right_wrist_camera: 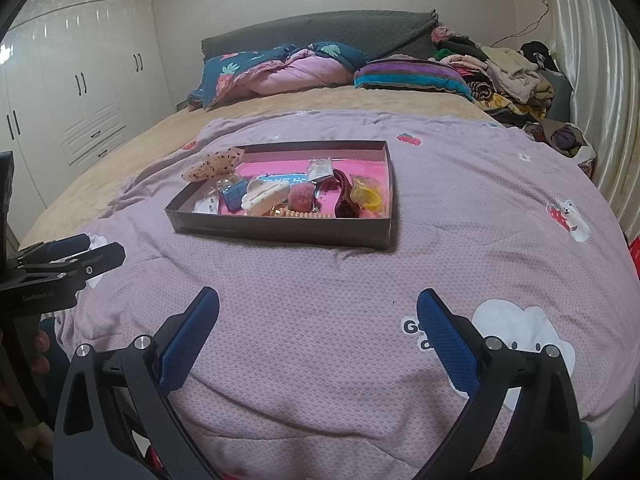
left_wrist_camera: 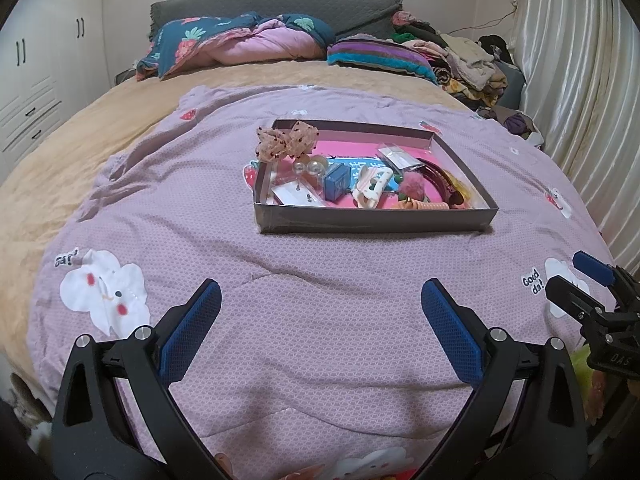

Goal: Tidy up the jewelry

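Note:
A shallow dark box (left_wrist_camera: 372, 222) (right_wrist_camera: 280, 232) with a pink floor sits on the purple quilt in the middle of the bed. It holds hair and jewelry pieces: a beige dotted bow (left_wrist_camera: 286, 142) (right_wrist_camera: 214, 166) draped over its far-left rim, a small blue box (left_wrist_camera: 336, 182) (right_wrist_camera: 233, 196), a cream claw clip (left_wrist_camera: 372, 186) (right_wrist_camera: 264, 196), a pink pompom (left_wrist_camera: 412, 188) (right_wrist_camera: 301, 196), a dark red headband (left_wrist_camera: 440, 176) (right_wrist_camera: 345, 200), and clear packets. My left gripper (left_wrist_camera: 320, 308) and my right gripper (right_wrist_camera: 318, 312) hover open over bare quilt in front of the box, holding nothing.
The purple quilt (left_wrist_camera: 280, 280) covers the near half of the bed. Folded bedding (left_wrist_camera: 248, 44), a striped blanket (left_wrist_camera: 376, 56) and a pile of clothes (left_wrist_camera: 472, 64) lie at the headboard. White wardrobes (right_wrist_camera: 80, 80) stand on the left and a curtain (left_wrist_camera: 580, 80) hangs on the right.

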Motion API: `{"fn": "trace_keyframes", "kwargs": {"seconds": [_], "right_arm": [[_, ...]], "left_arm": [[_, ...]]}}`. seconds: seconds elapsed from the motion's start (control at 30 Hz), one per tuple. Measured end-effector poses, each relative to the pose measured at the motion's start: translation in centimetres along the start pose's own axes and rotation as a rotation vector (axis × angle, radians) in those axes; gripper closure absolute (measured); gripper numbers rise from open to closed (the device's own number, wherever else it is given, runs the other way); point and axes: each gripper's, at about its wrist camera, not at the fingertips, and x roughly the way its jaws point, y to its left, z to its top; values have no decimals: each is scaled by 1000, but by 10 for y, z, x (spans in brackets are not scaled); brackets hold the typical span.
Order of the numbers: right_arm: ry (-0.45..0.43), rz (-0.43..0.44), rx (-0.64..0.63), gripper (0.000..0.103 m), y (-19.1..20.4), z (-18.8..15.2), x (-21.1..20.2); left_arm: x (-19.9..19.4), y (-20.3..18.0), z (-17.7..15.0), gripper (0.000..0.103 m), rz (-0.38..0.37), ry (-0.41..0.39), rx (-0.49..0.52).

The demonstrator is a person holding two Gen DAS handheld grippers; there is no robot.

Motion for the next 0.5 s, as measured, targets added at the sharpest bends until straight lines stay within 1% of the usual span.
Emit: {"fn": "trace_keyframes", "kwargs": {"seconds": [0.5], "right_arm": [[0, -2, -1, 4, 0, 0, -1]], "left_arm": [[0, 0, 0, 9, -2, 1, 0]]}}
